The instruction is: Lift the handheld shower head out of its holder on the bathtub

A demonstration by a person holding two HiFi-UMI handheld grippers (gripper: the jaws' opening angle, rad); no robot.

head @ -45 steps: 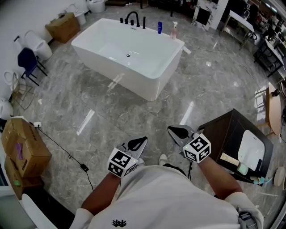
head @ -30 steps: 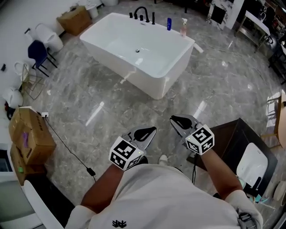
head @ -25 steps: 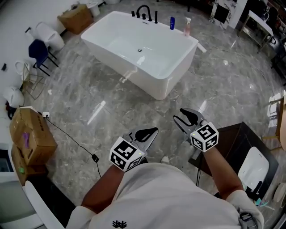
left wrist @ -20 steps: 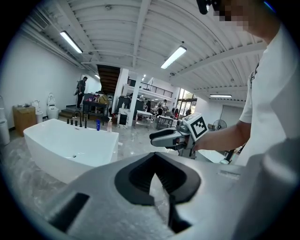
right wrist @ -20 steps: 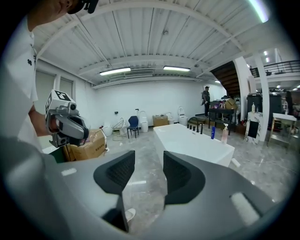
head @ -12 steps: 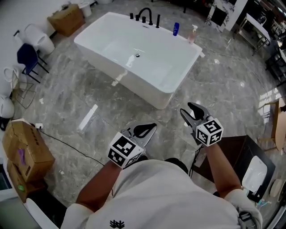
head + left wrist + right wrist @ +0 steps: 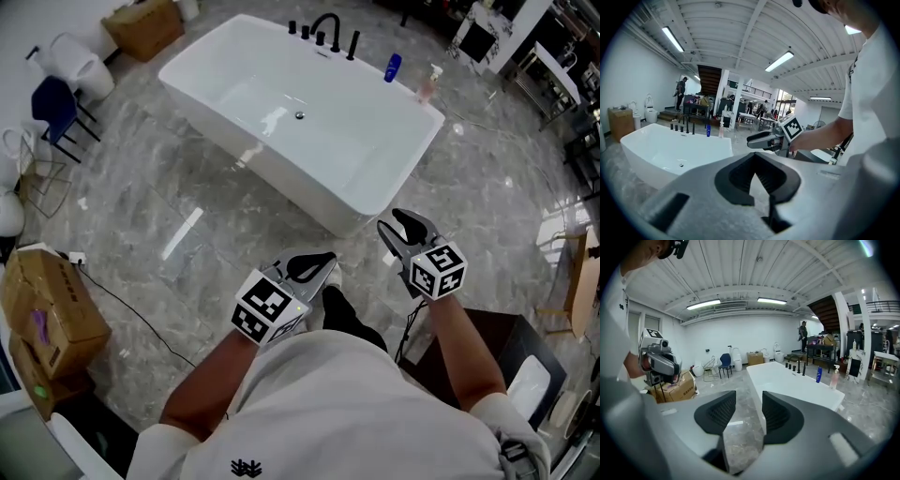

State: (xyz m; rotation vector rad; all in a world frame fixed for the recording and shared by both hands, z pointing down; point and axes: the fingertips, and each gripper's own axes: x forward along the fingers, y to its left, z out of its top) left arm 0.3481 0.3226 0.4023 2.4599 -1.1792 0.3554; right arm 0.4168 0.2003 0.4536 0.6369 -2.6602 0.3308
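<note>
White bathtub [image 7: 281, 183] ahead of both tools; handheld shower head [image 7: 353, 43] — seemingly the slim upright among black fittings [image 7: 323, 28] — on its far rim, well apart, slightly nearer right tool [image 7: 392, 225]: jaws apart, just narrowed, empty; left tool [image 7: 314, 267]: tips together, empty.

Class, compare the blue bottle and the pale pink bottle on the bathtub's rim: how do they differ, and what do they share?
Colour: the blue plastic bottle is solid blue, the pale pink bottle see-through pink. Top: the pink one carries a whitish spray head; the blue one shows none. Place: the blue one stands nearer the black taps. Both stand upright on the white bathtub's rim.
</note>
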